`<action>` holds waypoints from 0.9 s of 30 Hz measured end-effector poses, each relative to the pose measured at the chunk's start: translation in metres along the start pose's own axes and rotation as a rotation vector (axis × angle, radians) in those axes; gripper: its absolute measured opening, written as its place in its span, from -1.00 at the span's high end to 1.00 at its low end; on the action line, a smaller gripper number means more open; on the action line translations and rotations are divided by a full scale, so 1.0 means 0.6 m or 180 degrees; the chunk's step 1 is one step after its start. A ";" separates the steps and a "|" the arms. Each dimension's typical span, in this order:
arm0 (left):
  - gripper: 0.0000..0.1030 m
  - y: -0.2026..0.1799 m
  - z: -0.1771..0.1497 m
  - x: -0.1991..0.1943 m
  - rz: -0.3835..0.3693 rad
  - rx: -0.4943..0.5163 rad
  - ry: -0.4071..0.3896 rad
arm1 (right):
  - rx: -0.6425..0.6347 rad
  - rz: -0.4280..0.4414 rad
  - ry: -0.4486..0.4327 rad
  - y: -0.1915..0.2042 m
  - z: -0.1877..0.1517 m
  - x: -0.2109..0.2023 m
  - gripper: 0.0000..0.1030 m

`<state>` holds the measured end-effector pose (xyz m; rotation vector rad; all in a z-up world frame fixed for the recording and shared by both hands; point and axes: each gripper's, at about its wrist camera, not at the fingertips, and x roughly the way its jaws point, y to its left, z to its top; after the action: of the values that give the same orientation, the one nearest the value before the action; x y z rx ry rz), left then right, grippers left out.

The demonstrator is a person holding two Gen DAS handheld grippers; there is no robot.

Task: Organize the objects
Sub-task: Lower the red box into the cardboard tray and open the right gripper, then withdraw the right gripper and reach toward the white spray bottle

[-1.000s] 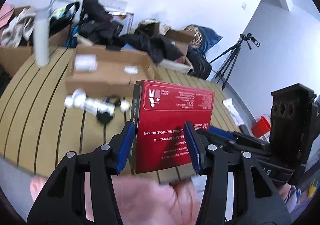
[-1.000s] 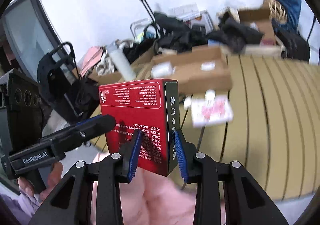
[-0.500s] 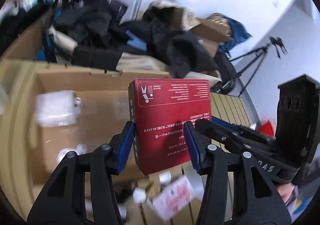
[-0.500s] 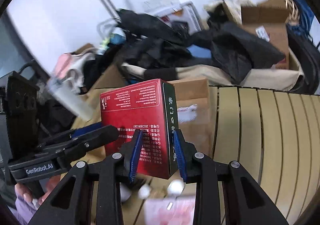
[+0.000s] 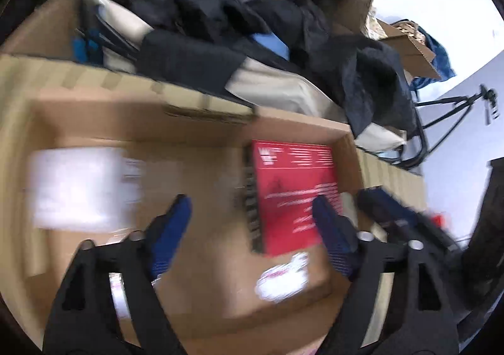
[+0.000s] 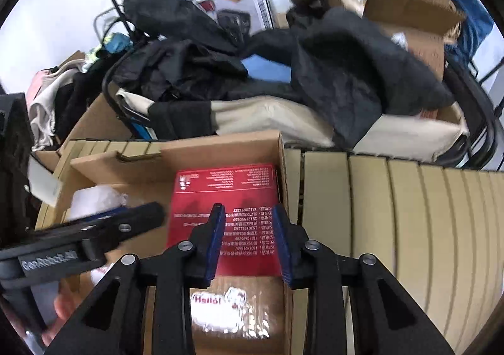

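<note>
Red box sits in cardboard box's 3 o'clock corner. Left gripper, just opened wide, holds nothing; right gripper, narrow, straddles it, grip unclear.

Total mess back there: a heap of black clothes dumped over a cream bag, blue fabric poking out, more open cartons far right, tripod past those.

Right gripper jaws frame the red box, which sits inside the cardboard box. Left gripper lies alongside, above a slatted desk.
</note>
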<state>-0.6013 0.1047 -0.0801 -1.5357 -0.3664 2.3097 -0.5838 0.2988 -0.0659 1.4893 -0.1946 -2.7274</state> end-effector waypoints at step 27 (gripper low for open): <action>-1.00 0.018 -0.576 -0.518 0.1001 0.0810 -0.1189 | -0.0743 0.0554 -0.0479 0.108 -0.467 -0.493 -0.84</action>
<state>-0.1729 -0.0265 0.0436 -1.1021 0.0910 2.7633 -0.1906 0.2327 0.0393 1.1528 -0.0070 -2.6168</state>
